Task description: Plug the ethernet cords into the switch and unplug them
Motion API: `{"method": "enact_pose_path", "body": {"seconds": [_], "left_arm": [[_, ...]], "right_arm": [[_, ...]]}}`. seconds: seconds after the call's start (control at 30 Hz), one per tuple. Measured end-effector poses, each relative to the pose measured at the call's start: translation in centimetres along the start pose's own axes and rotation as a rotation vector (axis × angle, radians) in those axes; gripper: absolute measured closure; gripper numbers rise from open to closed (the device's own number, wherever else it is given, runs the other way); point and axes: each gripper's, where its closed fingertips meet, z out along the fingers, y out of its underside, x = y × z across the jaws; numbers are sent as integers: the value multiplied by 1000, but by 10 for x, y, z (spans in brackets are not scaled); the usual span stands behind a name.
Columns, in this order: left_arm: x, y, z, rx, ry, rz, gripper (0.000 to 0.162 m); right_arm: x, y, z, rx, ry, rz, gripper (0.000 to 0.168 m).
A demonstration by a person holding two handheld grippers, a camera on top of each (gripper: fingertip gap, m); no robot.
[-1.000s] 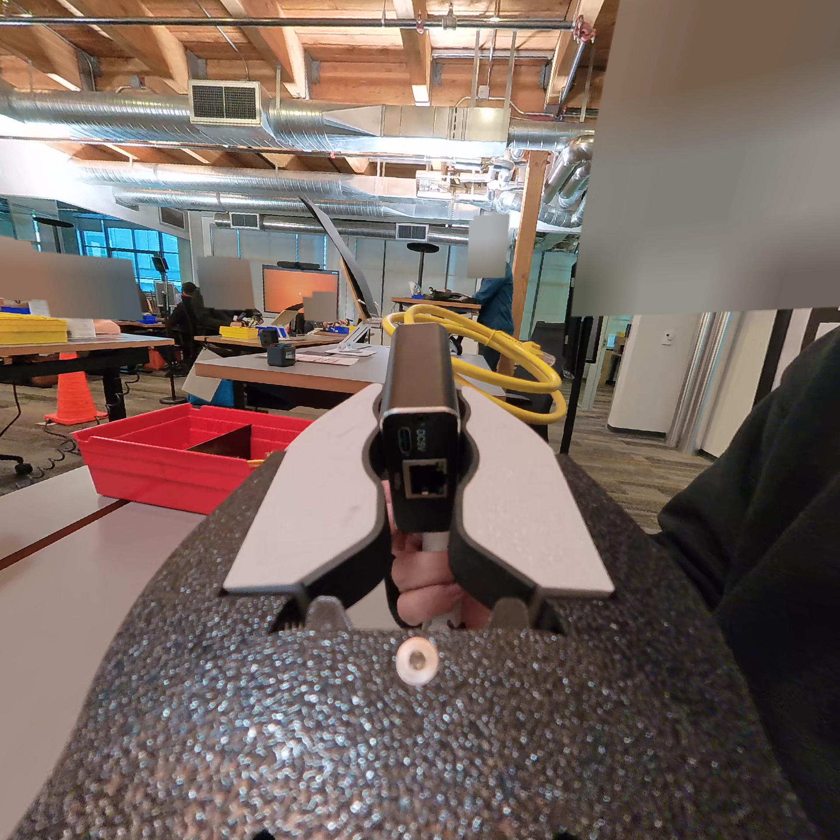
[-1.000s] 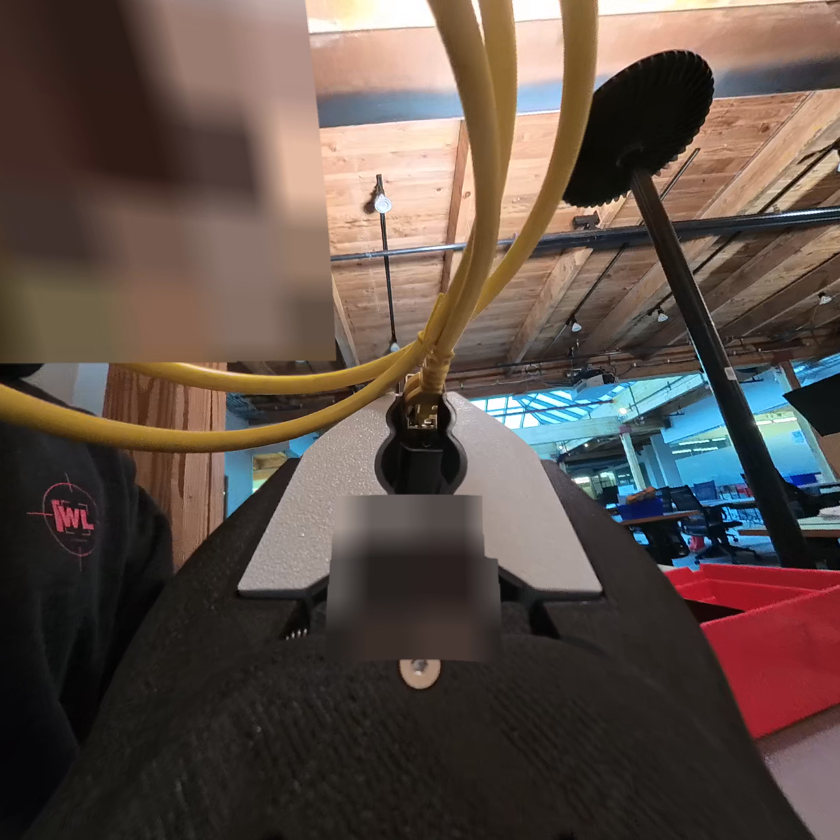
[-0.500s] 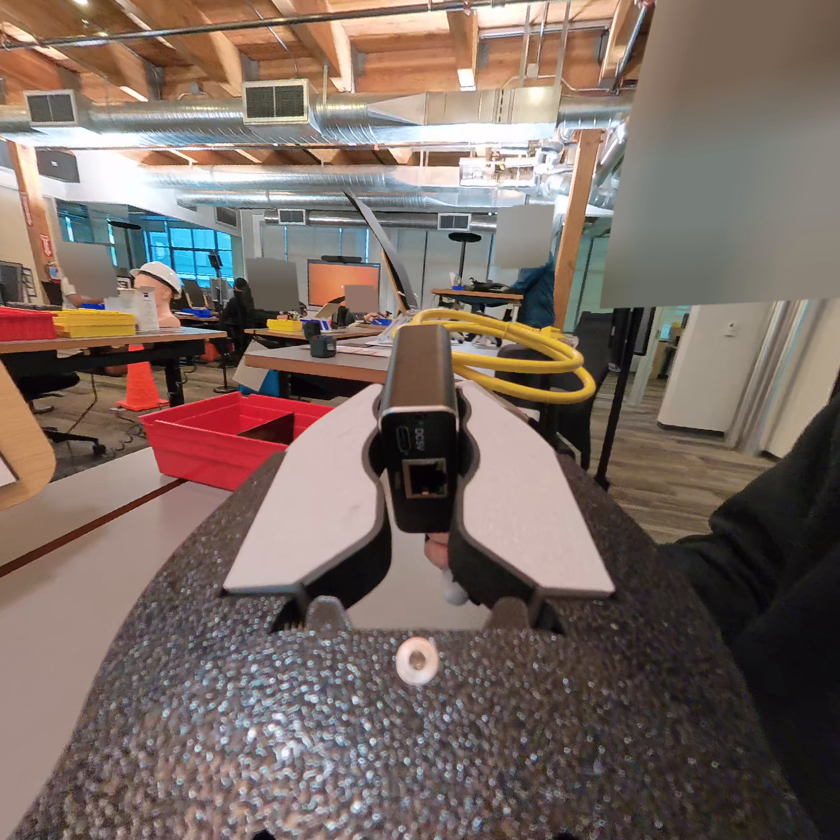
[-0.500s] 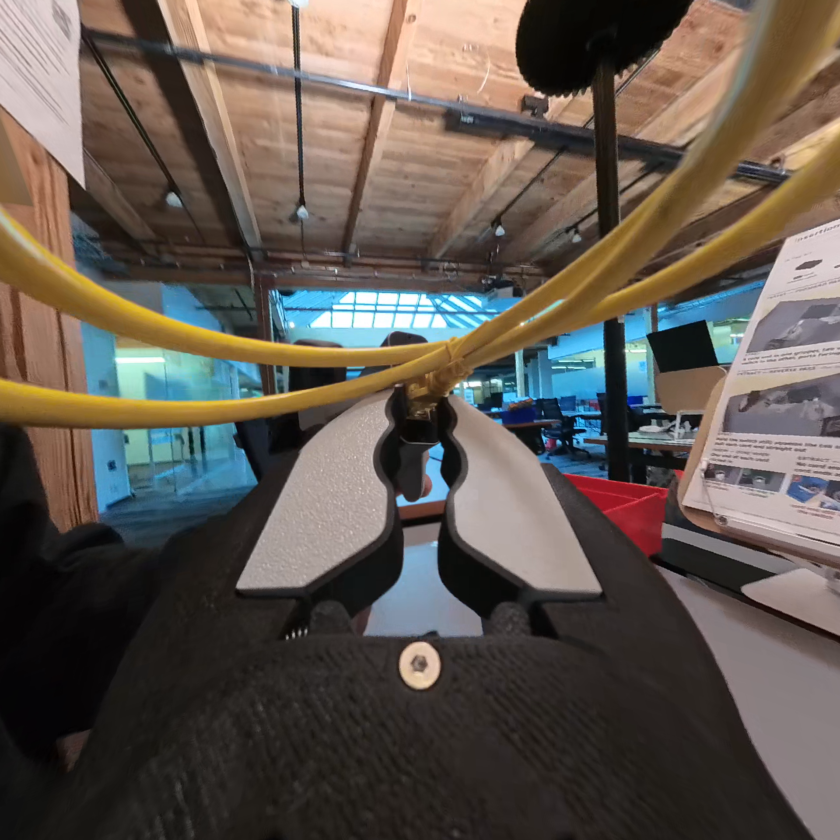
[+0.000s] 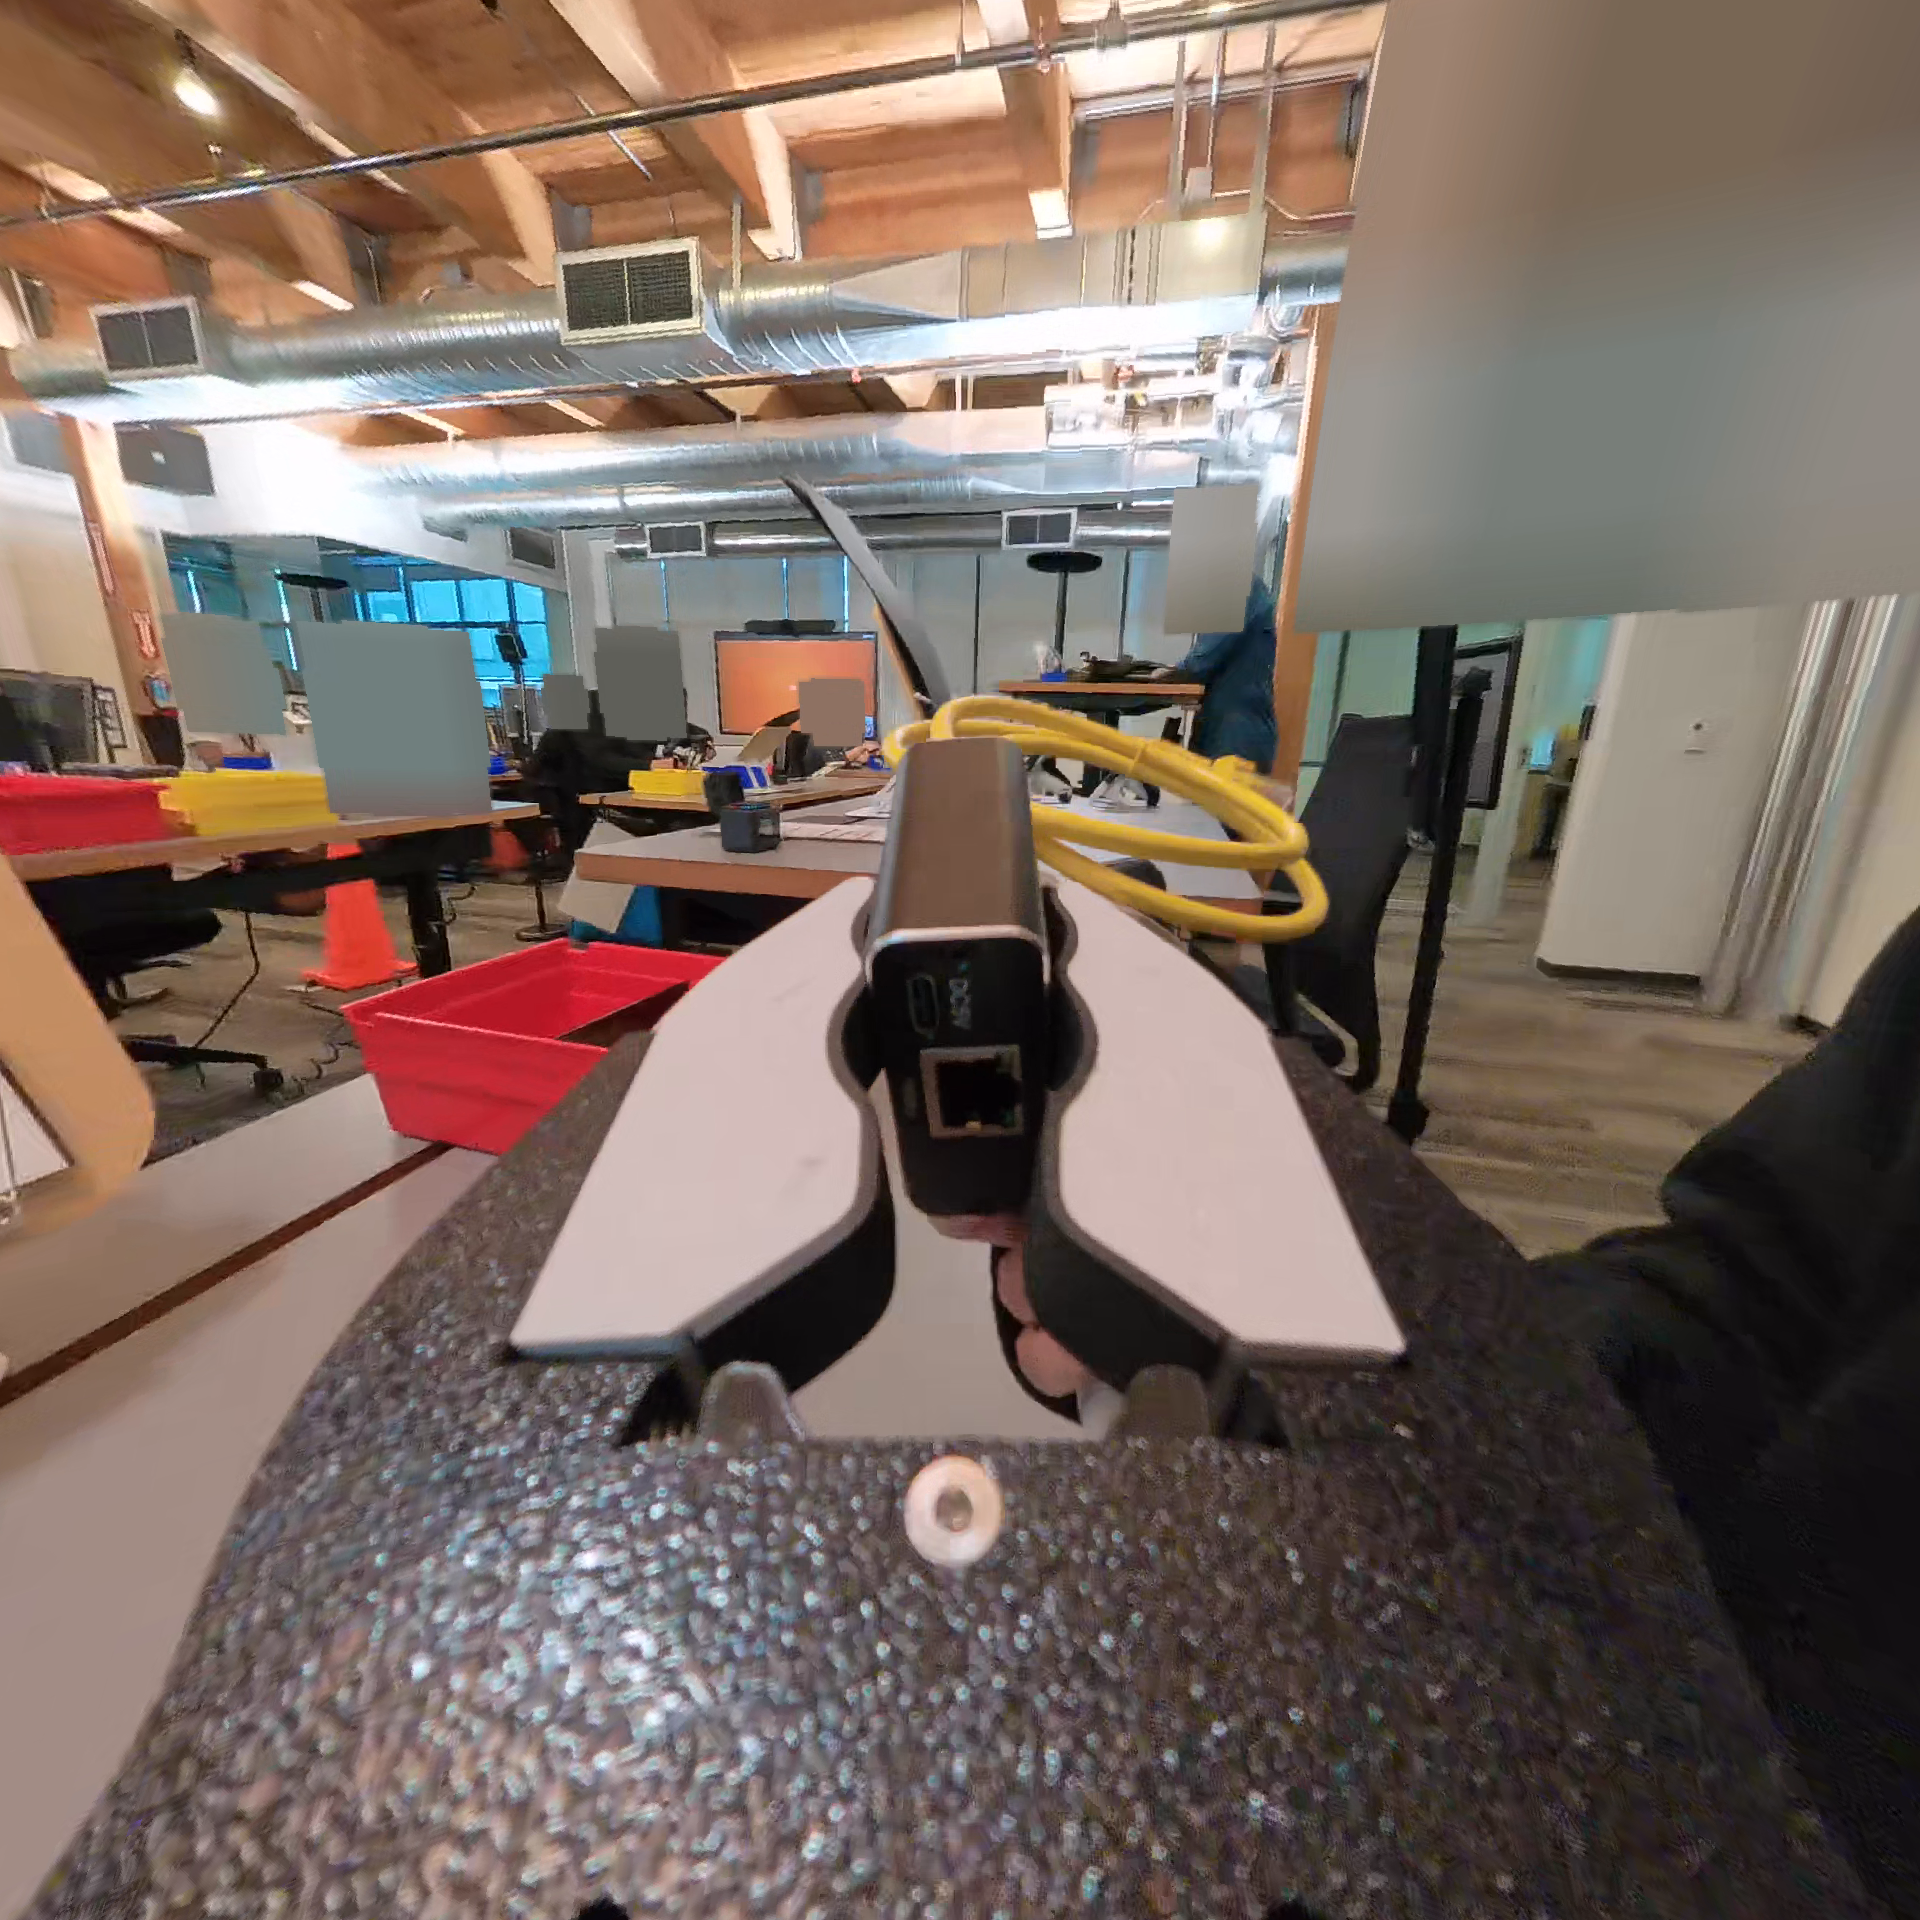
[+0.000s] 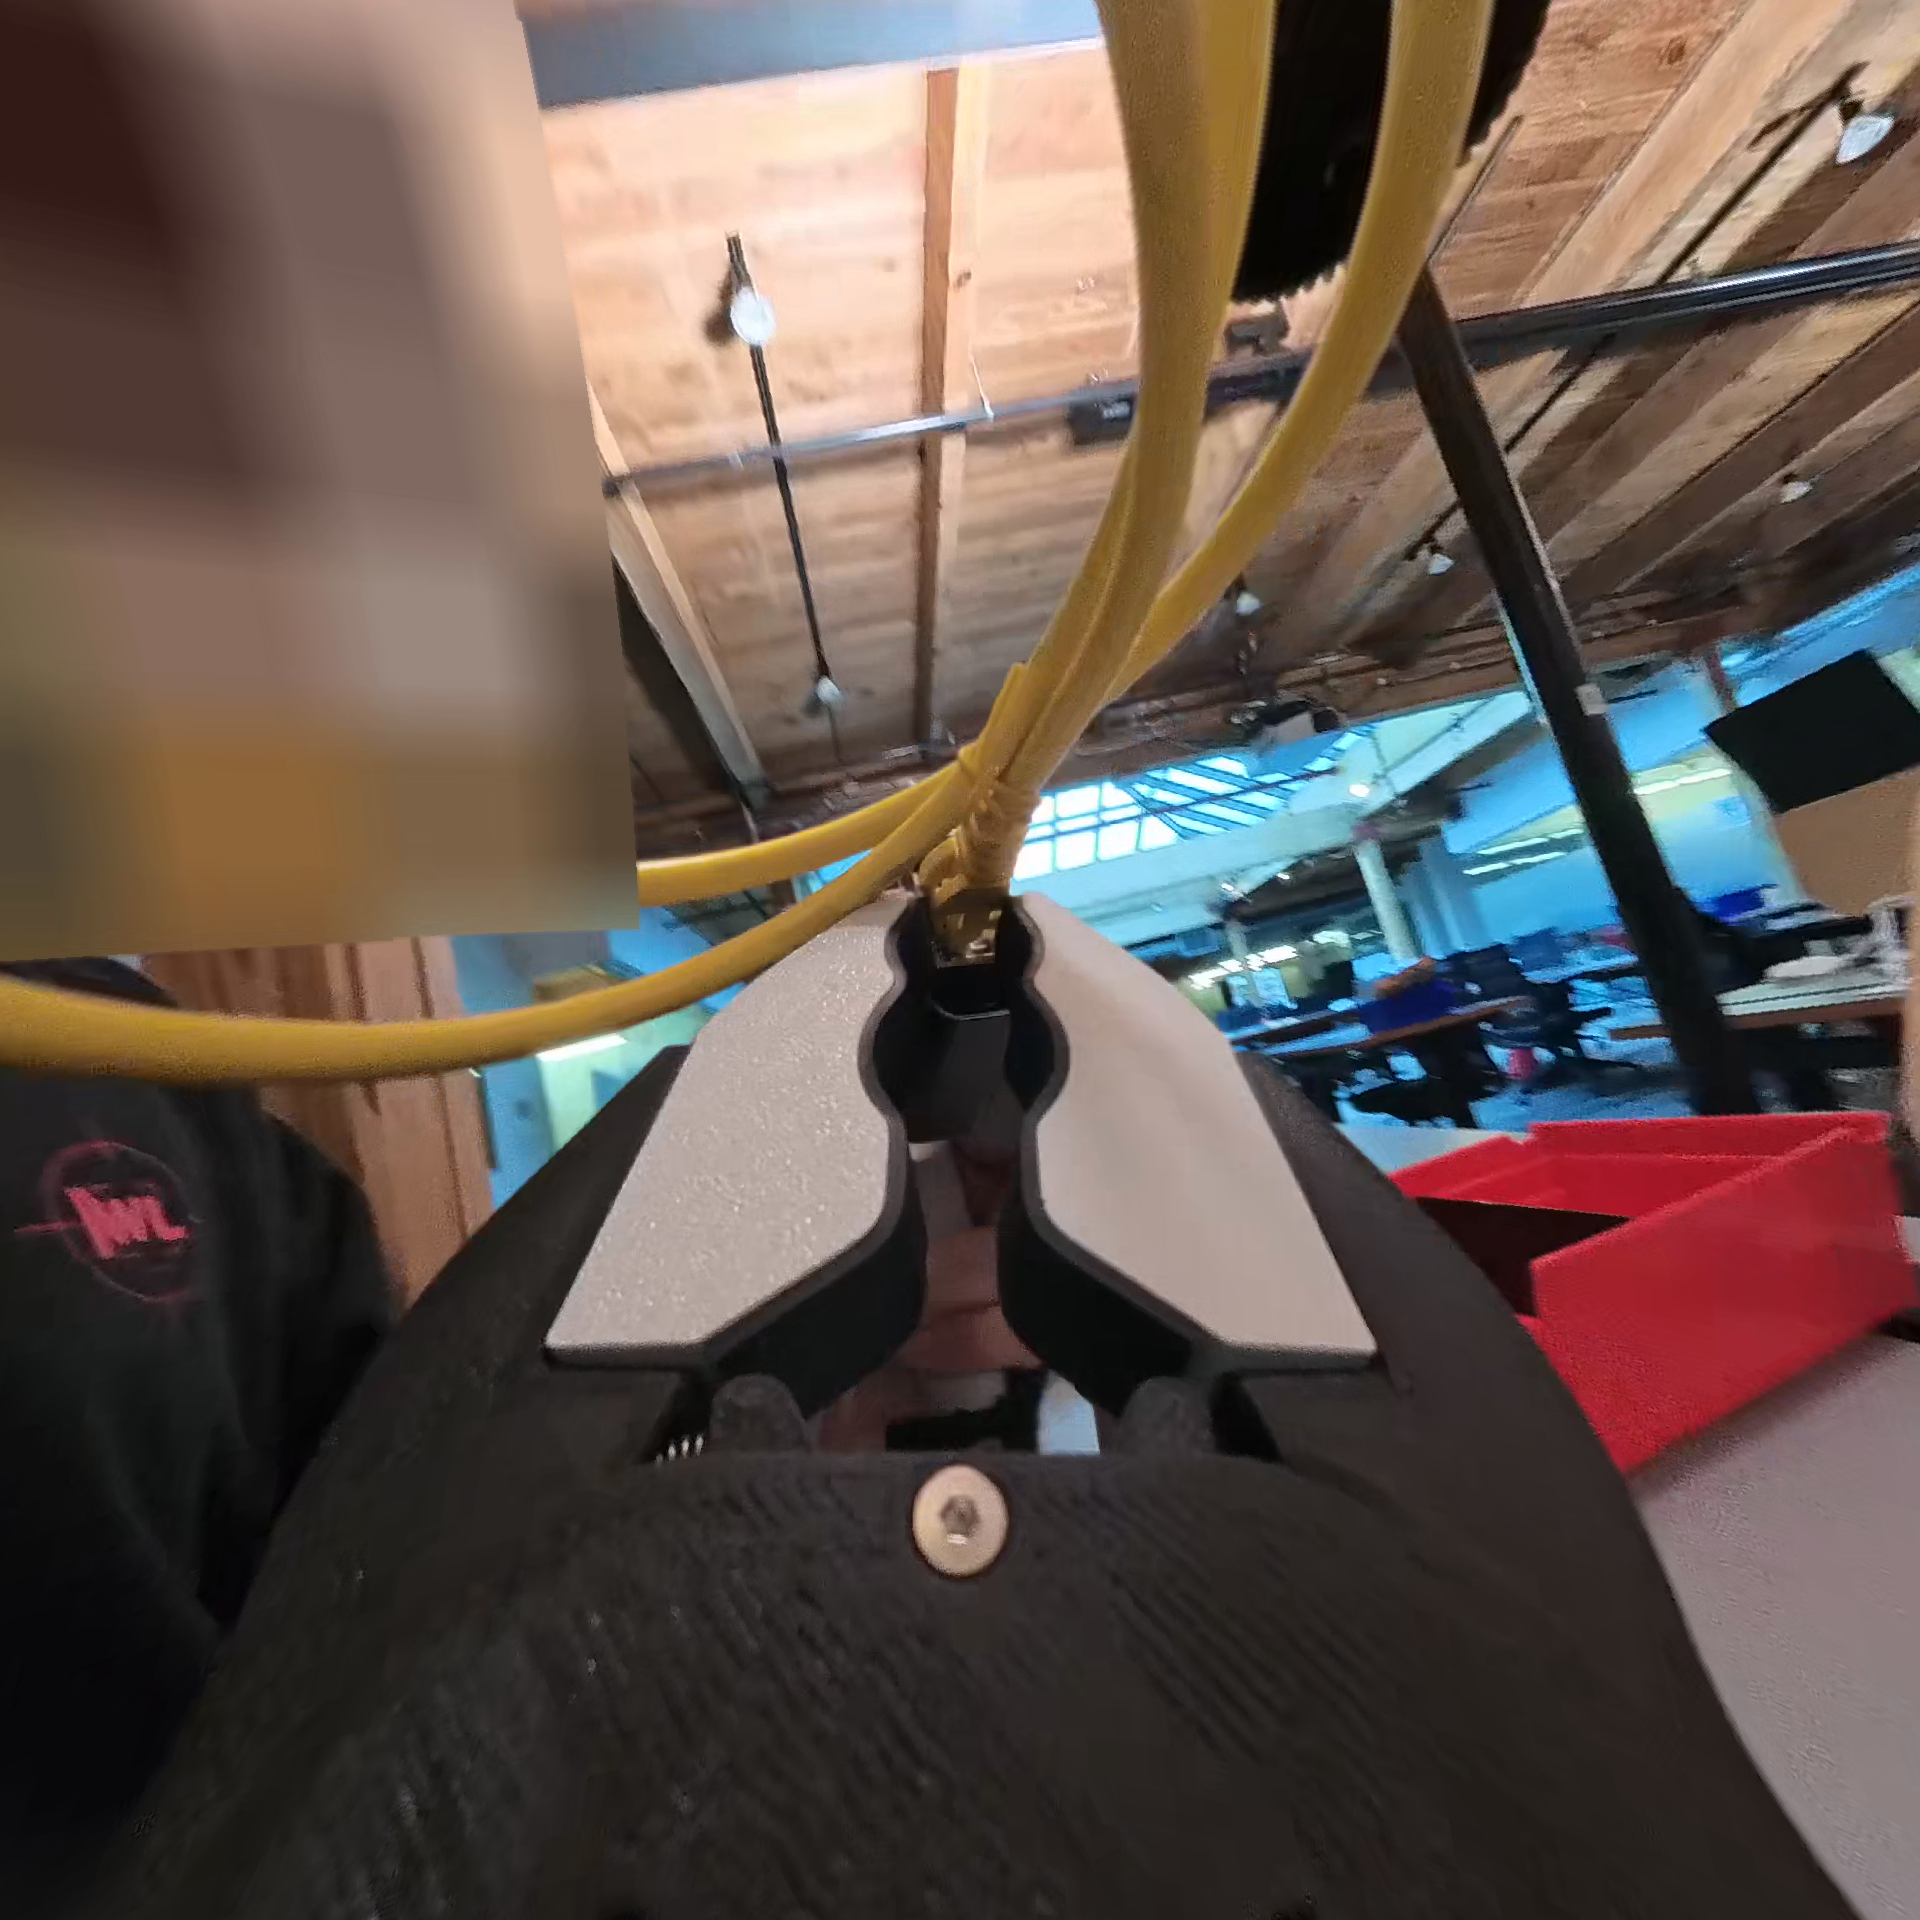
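left claw (image 5: 961,997) clamping the dark switch (image 5: 958,966) at frame centre, empty port facing the lens, yellow ethernet cord (image 5: 1143,831) coiling behind at centre right; right claw (image 6: 966,977) pinching a black piece below that cord's plug (image 6: 971,914), loops arching toward the upper frame.

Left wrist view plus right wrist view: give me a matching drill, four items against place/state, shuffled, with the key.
1. switch
2. yellow ethernet cord
3. red bin
4. orange cone

a. on the floor
b. on the table, left of the gripper
c. clamped in the left gripper, port facing camera
d. plug end pinched in the right gripper

Pairs: 1-c, 2-d, 3-b, 4-a
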Motion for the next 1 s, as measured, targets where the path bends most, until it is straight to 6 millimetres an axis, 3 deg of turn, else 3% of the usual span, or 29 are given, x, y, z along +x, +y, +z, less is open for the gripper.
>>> {"method": "enact_pose_path", "body": {"seconds": [0.13,0.33,0.4,0.53,0.6,0.83,1.0], "left_arm": [[0,-1,-3,14,2,-3,136],[1,-5,-3,64,28,-154,137],[4,-8,-1,77,28,-127,136],[13,-14,1,43,20,113,135],[12,-15,1,38,18,127,135],[2,-13,-4,105,12,-134,137],[8,-14,0,78,7,4,136]], "right_arm": [[0,2,2,-12,-7,8,154],[0,4,2,-151,32,-224,154],[-3,0,2,-122,7,-164,154],[-13,-6,2,33,-75,88,154],[-12,-5,3,47,-77,109,155],[-3,2,6,-180,65,-227,155],[-8,-2,3,-148,32,-187,154]]}}
